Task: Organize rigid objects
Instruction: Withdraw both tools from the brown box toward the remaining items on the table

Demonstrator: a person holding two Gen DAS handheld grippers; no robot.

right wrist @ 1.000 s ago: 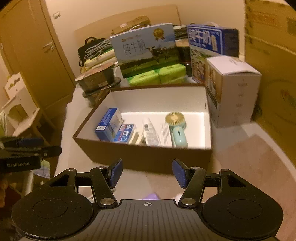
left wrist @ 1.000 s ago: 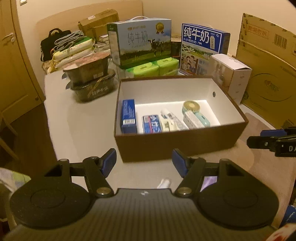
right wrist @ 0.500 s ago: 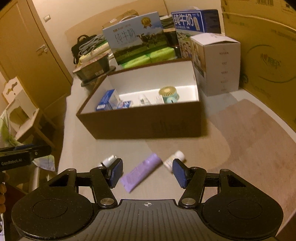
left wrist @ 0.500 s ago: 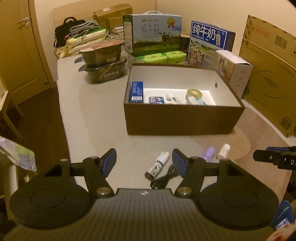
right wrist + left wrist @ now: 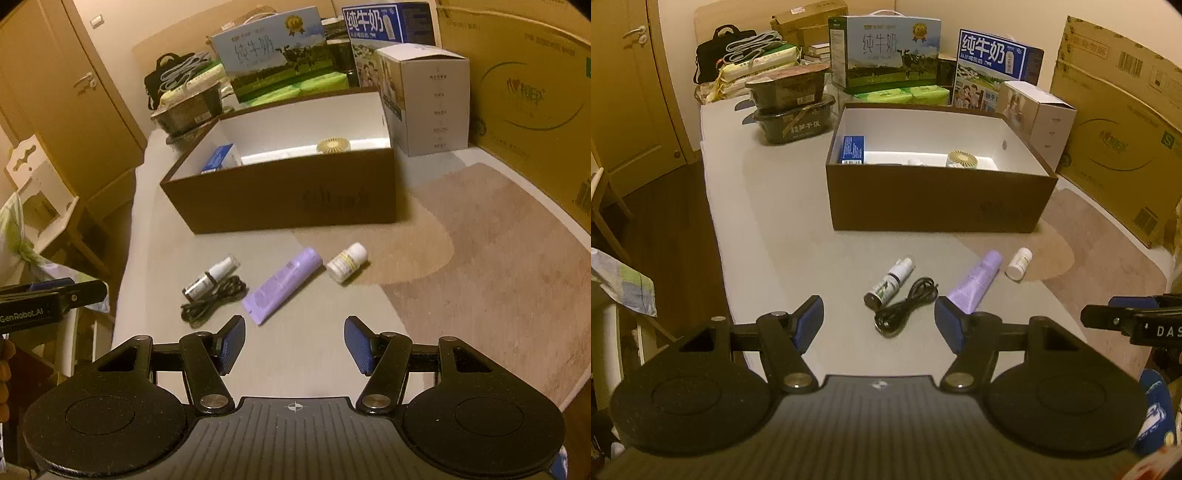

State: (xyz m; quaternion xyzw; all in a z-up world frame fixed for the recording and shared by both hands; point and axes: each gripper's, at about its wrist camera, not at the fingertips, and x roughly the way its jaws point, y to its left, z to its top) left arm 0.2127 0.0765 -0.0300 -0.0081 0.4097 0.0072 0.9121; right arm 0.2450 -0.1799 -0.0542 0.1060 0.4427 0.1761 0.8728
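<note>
A brown box [image 5: 938, 201] [image 5: 288, 199] with a white inside stands on the grey table; a blue carton [image 5: 852, 148] and a small fan [image 5: 961, 158] show over its rim. In front of it lie a small spray bottle [image 5: 889, 282] [image 5: 209, 277], a coiled black cable [image 5: 905, 305] [image 5: 212, 300], a purple tube [image 5: 975, 282] [image 5: 282, 290] and a white pill bottle [image 5: 1018, 263] [image 5: 347, 262]. My left gripper [image 5: 879, 323] hangs open just short of the cable. My right gripper [image 5: 294, 347] is open and empty, just short of the purple tube.
Milk cartons [image 5: 894, 51], green packs, stacked food trays [image 5: 792, 107] and a white carton [image 5: 424, 98] crowd the table behind the box. Large cardboard [image 5: 1119, 125] leans at the right. A door [image 5: 628, 88] and wooden furniture [image 5: 40, 199] stand left. A tan mat [image 5: 480, 258] covers the table's right.
Both grippers have drawn back from the box toward the table's near edge. The loose bottles, tube and cable, hidden under them a second ago, now lie in view. Both jaws stayed equally wide.
</note>
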